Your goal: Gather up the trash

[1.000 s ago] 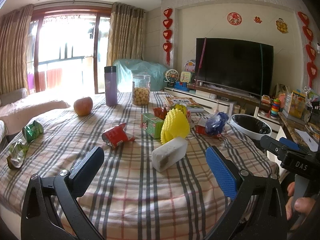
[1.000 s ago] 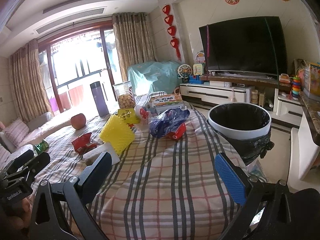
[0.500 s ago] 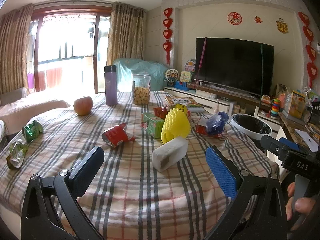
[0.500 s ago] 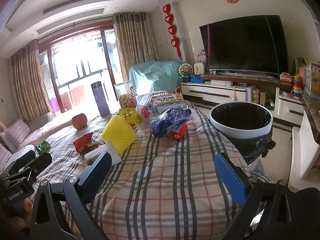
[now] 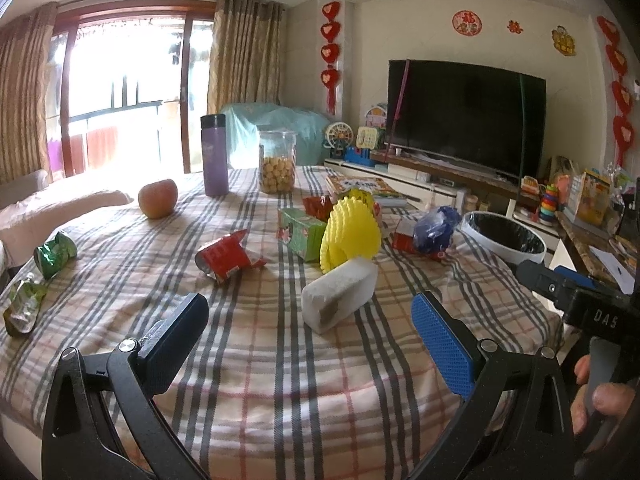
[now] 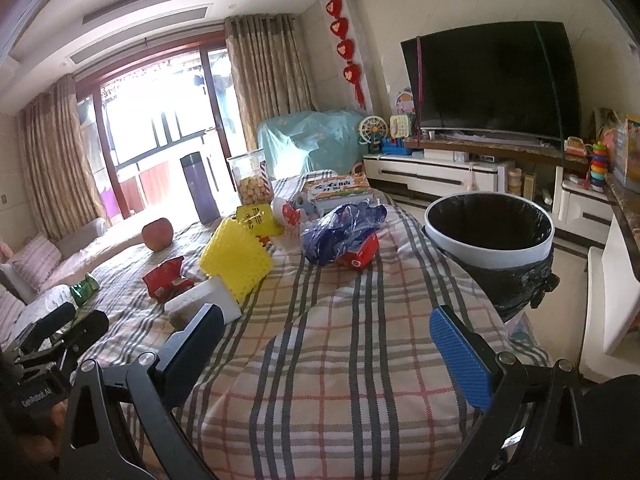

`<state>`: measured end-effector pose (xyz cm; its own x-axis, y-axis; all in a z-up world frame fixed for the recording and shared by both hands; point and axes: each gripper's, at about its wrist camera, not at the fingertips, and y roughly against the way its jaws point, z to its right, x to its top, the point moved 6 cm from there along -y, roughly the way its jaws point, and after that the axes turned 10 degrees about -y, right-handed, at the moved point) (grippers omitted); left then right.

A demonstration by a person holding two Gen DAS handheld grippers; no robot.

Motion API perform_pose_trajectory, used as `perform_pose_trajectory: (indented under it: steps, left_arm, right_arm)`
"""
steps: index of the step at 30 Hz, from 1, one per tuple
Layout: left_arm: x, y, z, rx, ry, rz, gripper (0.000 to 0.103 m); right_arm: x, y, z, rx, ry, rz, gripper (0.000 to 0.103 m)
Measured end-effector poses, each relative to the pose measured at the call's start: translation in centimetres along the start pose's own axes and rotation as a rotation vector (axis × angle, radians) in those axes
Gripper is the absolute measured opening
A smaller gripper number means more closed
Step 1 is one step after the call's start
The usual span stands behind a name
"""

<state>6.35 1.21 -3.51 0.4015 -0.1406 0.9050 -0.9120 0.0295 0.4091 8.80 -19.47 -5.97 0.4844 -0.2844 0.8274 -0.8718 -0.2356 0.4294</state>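
Your left claw point(image 5: 310, 330) and right claw point(image 6: 322, 338) both hang released over the plaid worktop point(image 5: 280, 380), gripping nothing. Only the left view shows the green box point(image 5: 300, 233) (the yellow net hides it from the right); only the right view shows the bin point(image 6: 490, 236) down to its bag. The white block point(image 5: 340, 294) lies just ahead of your left claw, between its fingers' lines, long axis running near-left to far-right.
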Motion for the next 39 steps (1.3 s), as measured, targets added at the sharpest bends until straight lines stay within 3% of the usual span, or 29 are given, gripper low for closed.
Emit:
perform_pose_trajectory:
  steps: [16,33,35,39]
  left_arm:
    - [-0.9,-5.2,-0.3,-0.072,-0.016,-0.098,0.103]
    - [-1.1,-10.7,0.4,-0.147,-0.052,-0.206,0.103]
    - [-1.0,-10.9,1.0,-0.152,-0.078,-0.206,0.099]
    - [-1.1,-11.7,1.9,-0.174,-0.113,-0.231,0.078]
  right_arm:
    - [1.1,-3.9,0.3,-0.003,-0.009,-0.064,0.103]
    - [3.8,-12.6,1.1,-0.013,-0.103,-0.193,0.102]
    - [4.0,-13.3,1.2,-0.011,-0.109,-0.201,0.102]
    - [4.1,-14.6,1.6,-0.009,-0.122,-0.224,0.094]
